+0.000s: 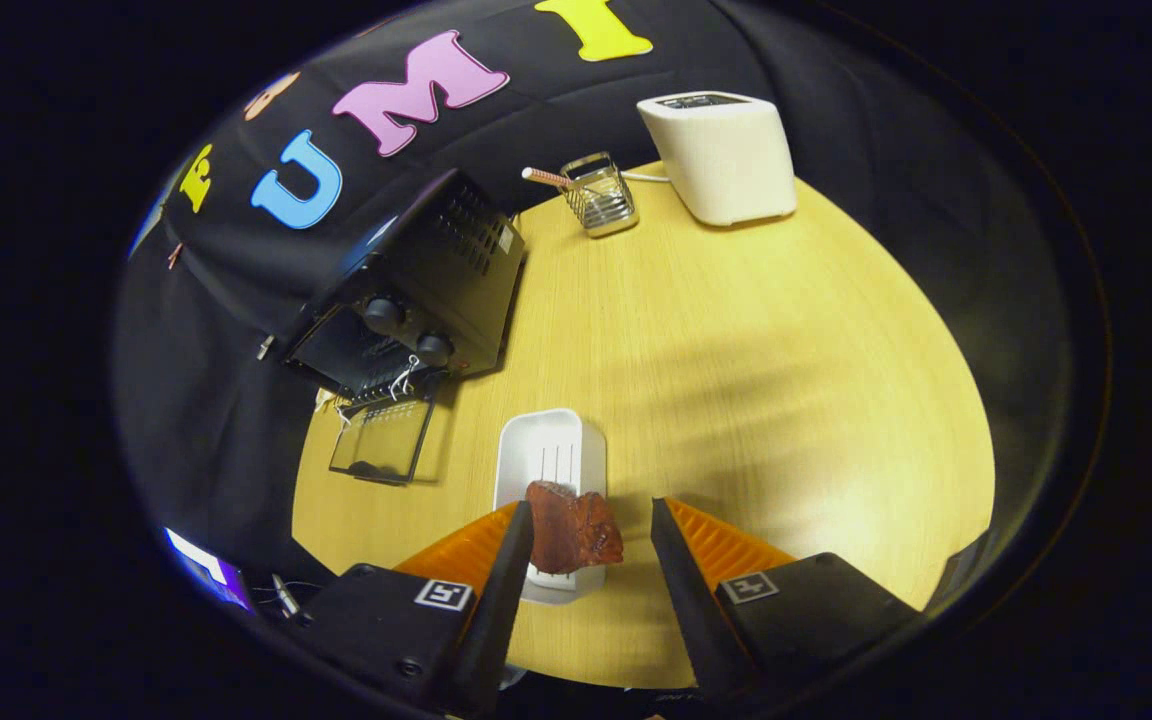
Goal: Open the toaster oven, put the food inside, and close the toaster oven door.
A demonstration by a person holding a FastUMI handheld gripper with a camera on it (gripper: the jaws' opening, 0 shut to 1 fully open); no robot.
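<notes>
The black toaster oven (416,270) stands on the round wooden table, ahead and to the left of my fingers. Its glass door (381,440) is folded down, open, with a white string hanging near its handle. A reddish-brown chunk of food (574,528) lies on the near end of a white tray (551,450) just ahead of me. My gripper (591,505) is open and hangs over that end of the tray. The food sits between the fingers, close against the left finger (508,570), with a clear gap to the right finger (681,570).
A white pop-up toaster (726,155) stands at the table's far edge. Beside it, a small wire basket (601,195) holds a striped stick. Bare table top (786,380) stretches to the right of the tray. A lit screen (204,565) shows beyond the table's left edge.
</notes>
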